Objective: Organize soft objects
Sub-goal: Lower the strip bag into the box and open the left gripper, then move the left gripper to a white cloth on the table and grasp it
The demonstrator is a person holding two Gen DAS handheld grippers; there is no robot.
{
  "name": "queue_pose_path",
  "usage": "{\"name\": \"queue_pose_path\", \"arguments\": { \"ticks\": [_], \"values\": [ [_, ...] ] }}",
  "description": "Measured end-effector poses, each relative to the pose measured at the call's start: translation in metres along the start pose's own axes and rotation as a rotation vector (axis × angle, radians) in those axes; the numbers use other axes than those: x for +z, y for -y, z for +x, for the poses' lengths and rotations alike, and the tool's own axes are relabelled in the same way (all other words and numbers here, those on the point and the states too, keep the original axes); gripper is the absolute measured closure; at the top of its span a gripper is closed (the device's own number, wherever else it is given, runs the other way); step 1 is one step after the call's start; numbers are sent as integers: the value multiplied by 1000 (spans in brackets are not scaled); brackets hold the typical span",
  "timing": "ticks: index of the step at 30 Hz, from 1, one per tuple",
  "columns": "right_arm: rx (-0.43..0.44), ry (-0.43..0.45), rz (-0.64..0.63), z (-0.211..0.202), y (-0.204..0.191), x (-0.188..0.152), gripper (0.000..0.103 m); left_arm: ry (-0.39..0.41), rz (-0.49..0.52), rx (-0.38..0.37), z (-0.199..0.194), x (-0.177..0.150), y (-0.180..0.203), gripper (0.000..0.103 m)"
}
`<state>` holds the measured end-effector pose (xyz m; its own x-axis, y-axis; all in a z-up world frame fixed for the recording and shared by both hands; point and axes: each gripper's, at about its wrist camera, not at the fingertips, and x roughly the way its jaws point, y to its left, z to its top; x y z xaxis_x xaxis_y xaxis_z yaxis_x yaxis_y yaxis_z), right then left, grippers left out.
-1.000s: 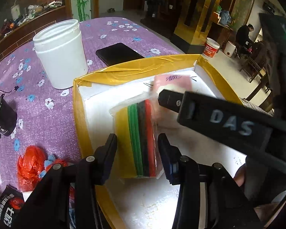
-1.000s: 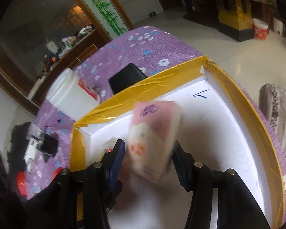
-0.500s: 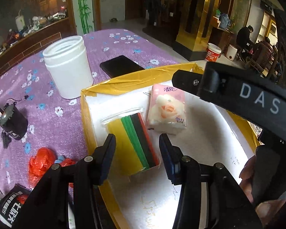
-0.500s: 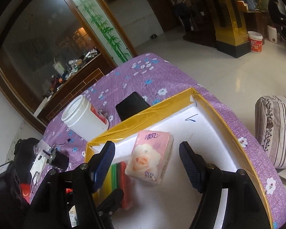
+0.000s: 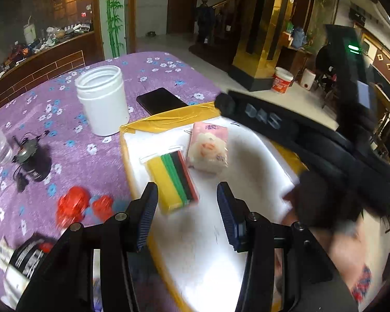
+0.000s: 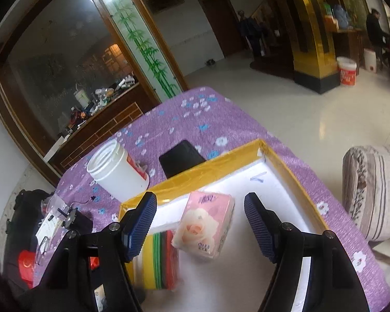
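A pink tissue pack with a rose print (image 5: 208, 148) (image 6: 205, 225) lies inside the white, yellow-taped box (image 5: 169, 119) (image 6: 293, 176). Beside it on its left lies a clear-wrapped stack of yellow, green, black and red cloths (image 5: 173, 178) (image 6: 160, 258). My left gripper (image 5: 187, 210) is open and empty, raised just short of the cloth stack. My right gripper (image 6: 200, 223) is open and empty, raised above the tissue pack; it shows as a black arm (image 5: 299, 135) in the left wrist view.
On the purple flowered tablecloth stand an open white jar (image 5: 101, 101) (image 6: 119, 174) and a black phone (image 5: 161, 100) (image 6: 182, 158) behind the box. Red plastic bags (image 5: 75, 205), a small black device (image 5: 31, 156) and packets lie left of the box. A striped seat (image 6: 374, 189) is at right.
My right gripper opened, released the tissue pack in the box beside the cloth stack, and lifted back. My left gripper drew back from the cloth stack.
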<state>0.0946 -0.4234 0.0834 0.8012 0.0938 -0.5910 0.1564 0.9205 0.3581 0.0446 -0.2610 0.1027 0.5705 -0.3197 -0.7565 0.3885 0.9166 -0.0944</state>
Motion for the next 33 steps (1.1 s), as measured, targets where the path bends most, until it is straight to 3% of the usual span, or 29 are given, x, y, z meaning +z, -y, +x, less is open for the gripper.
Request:
{"name": "queue_pose_path", "arguments": {
  "ticks": [6,8,10,13,16,19,24,33],
  "values": [
    [14,14,-58,-18,-28,-2,29,26,7,-32,-49,-25,-15,58],
    [44,17,-82,-34,-43,-11,29,47,11,-45,-67,-36,-23,51],
    [73,13,-103,-51,-56,-26,29,60,24,-55,-81,-50,-33,38],
    [122,14,-108,-73,-65,-57,25,78,24,-68,-103,-80,-57,38],
    [148,-8,-133,-86,-73,-91,25,114,0,-39,-124,-106,-89,38],
    [189,-38,-173,-94,-87,-126,25,125,-70,53,-139,-133,-136,38],
    [252,-90,-236,-95,-110,-160,25,75,-182,156,-135,-159,-193,36],
    [320,-120,-311,-103,-139,-185,25,-39,-216,150,-82,-170,-209,36]
  ]
}}
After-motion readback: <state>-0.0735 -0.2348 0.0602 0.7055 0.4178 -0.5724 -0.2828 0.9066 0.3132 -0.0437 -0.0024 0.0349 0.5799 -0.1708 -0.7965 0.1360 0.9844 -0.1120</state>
